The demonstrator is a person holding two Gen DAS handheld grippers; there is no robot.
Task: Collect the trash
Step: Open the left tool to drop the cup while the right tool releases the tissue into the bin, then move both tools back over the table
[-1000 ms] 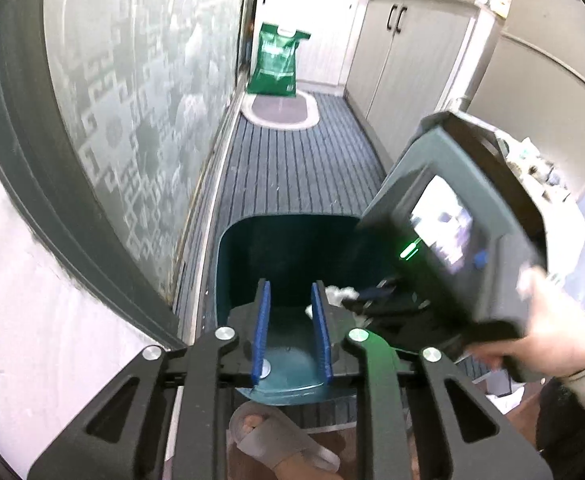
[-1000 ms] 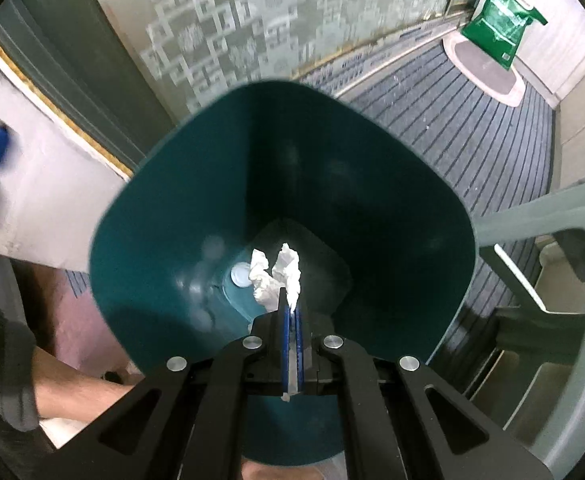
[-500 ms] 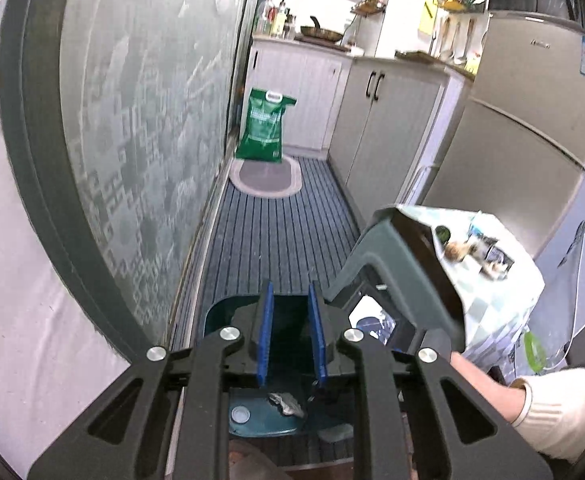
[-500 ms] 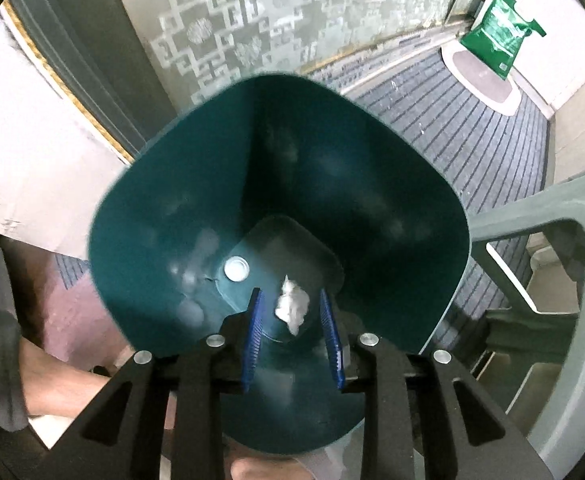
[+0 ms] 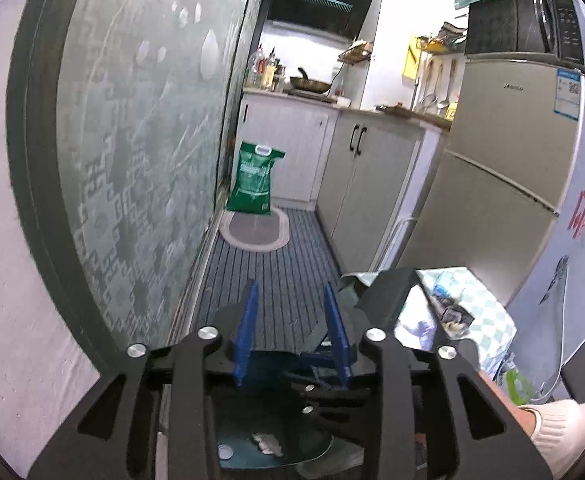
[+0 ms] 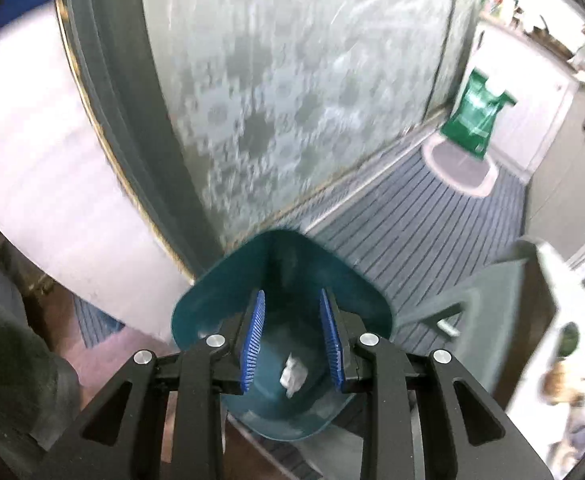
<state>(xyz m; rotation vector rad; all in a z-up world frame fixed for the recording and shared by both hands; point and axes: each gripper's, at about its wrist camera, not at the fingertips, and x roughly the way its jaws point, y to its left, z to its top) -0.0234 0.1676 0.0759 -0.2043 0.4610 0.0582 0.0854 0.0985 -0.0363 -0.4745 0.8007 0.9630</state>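
Right claw [image 6: 292, 338], clenched on the tissue [image 6: 292, 374] a second ago, now stands released; tissue lies in teal bin [image 6: 212, 300] at 6 o'clock. Deposit complete.

The bin [image 6: 280, 280] stands on the floor just beside the foot of the sliding door [image 6: 292, 80], which runs along its left; a crumpled tissue [image 6: 292, 374] lies inside on the bin's bottom, with what seems a small round cap [image 5: 224, 452] near it; to the bin's right is a plastic chair [image 6: 472, 300]; farther along the floor a mat [image 5: 254, 230] lies before the cabinets [image 5: 372, 184], a bag [image 5: 254, 178] standing on its far edge; a fridge [image 5: 504, 184] stands right of the cabinets.
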